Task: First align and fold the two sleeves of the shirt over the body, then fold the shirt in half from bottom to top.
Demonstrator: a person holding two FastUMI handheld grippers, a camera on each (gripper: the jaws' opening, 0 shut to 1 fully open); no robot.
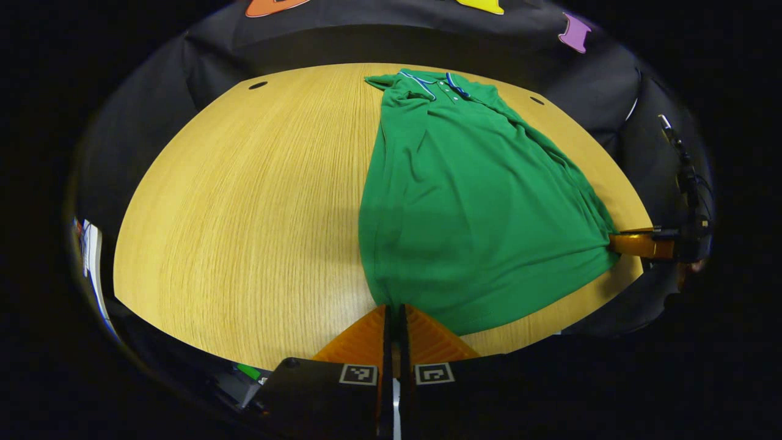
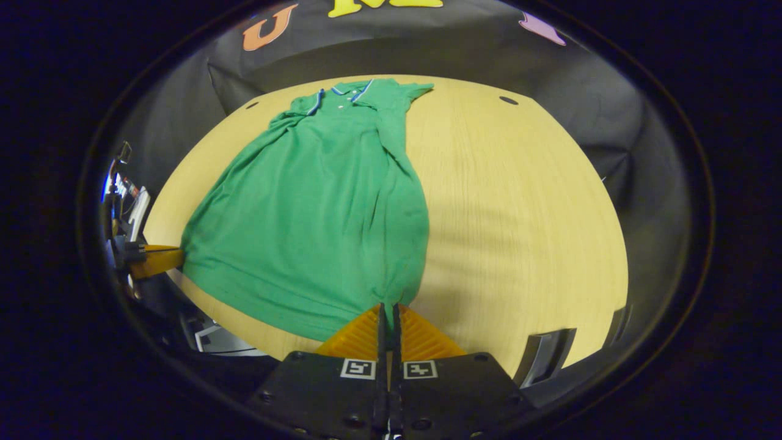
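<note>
The shirt (image 1: pixel 464 208) lies on the desk (image 1: pixel 244 214), collar (image 1: pixel 437 82) at the far edge, hem at the near edge. The 2 grippers, left (image 1: pixel 394 308) and right (image 2: pixel 388 307), sit at the hem's corners.

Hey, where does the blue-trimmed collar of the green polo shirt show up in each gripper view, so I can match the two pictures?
Left gripper view: the blue-trimmed collar sits at top centre, at the far end of the green polo shirt, right of the middle.
Right gripper view: the collar sits at top, left of the middle.
Shared landmark: the far edge of the wooden table, with the collar just before it in both views.
</note>
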